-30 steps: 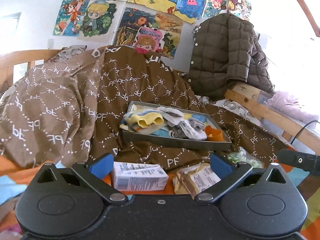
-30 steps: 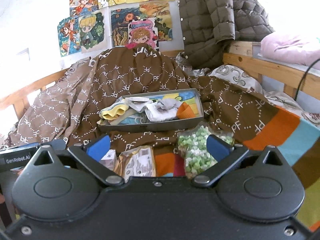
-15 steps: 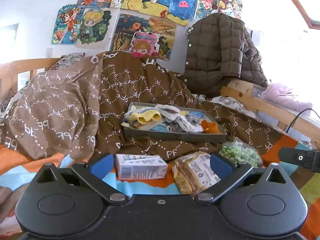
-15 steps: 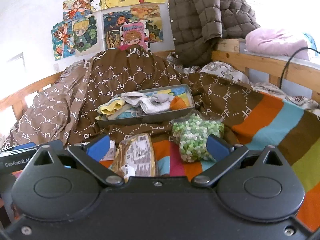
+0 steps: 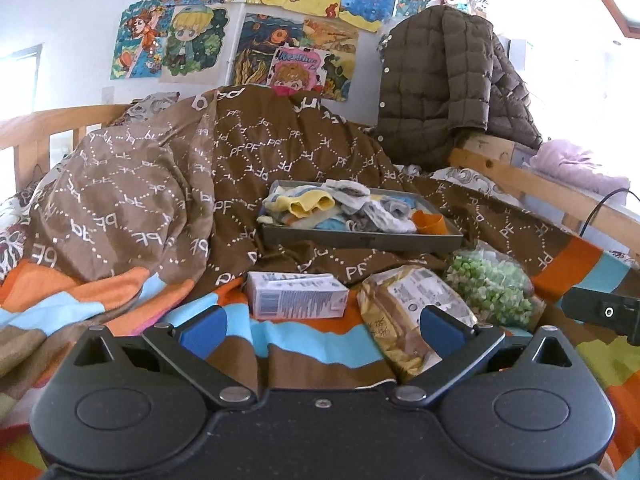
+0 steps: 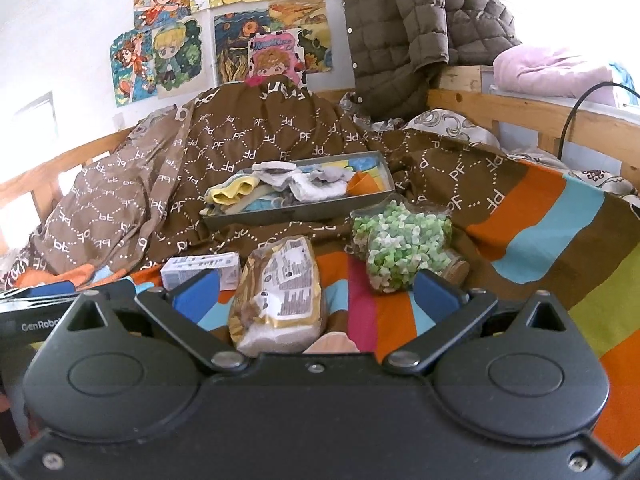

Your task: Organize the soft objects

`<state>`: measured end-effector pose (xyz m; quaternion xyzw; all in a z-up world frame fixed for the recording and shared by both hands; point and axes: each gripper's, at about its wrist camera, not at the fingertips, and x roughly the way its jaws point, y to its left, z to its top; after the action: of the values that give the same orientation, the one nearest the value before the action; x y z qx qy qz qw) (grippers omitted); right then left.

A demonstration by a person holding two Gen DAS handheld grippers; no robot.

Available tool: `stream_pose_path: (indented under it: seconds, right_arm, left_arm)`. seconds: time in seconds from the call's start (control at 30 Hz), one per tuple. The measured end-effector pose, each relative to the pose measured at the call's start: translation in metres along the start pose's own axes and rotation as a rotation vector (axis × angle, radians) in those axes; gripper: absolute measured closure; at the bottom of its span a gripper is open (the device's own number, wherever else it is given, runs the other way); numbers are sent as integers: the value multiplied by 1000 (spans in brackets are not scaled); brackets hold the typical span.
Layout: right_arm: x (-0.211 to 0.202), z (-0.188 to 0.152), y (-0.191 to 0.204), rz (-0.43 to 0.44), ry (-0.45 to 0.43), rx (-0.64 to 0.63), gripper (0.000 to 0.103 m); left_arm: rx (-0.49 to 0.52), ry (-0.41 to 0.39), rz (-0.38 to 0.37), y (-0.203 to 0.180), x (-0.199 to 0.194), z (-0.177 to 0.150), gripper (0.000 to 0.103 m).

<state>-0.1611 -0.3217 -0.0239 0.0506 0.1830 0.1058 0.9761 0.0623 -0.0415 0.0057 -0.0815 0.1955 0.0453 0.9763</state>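
Across the bed lies a striped blanket [image 5: 304, 340] in orange, blue and brown bands, and heaped over its far half is a brown quilt [image 5: 168, 184] printed with white "PF" letters and dotted hexagons. Behind the quilt a brown quilted jacket [image 5: 444, 80] hangs over the wooden bed rail [image 5: 532, 188], with cartoon drawings [image 5: 256, 32] stuck to the white wall beside it. On the quilt rests a shallow grey tray [image 5: 360, 240], and piled loosely inside it are the soft things: yellow, white, grey, blue and orange socks and cloths [image 5: 348, 208], some spilling over the near left corner. Nearer, on the striped blanket, three packages sit in a row just in front of the tray: a white carton [image 5: 296, 296] lying on its side at the left, a gold-and-clear bread bag [image 5: 404, 312] in the middle, and a clear bag of green and white sweets [image 5: 492, 288] at the right, touching the bread bag. Low over the blanket, the left gripper [image 5: 320, 326] has its blue-padded fingers spread wide and empty, with the carton showing between them. Just to its right, the right gripper [image 6: 316, 290] is likewise spread wide and empty, the bread bag lying between its fingers.
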Motion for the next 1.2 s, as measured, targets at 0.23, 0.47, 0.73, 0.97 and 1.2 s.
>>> stream_pose_path:
  seconds: [0.23,0.47,0.73,0.97,1.2]
  right_arm:
    - [10,-2,2,11,22,-7,1]
    - [15,-2,0,11,29,5,1]
    - [18,-4,-2,8,29,6,1]
    - [23,-6,-3,8,33,10,1]
    - [28,-10,-2,17,43,-3,1]
  left_arm:
    - [-1,5,19,-1,-2,-1,1]
    - [-2,5,23,-1,-3,-1,1]
    - [-4,7,25,-1,-3,-1,1]
    - [-2,9,26,-2,-3,-1,1]
    - [-3,15,28,-3,-3,-4,1]
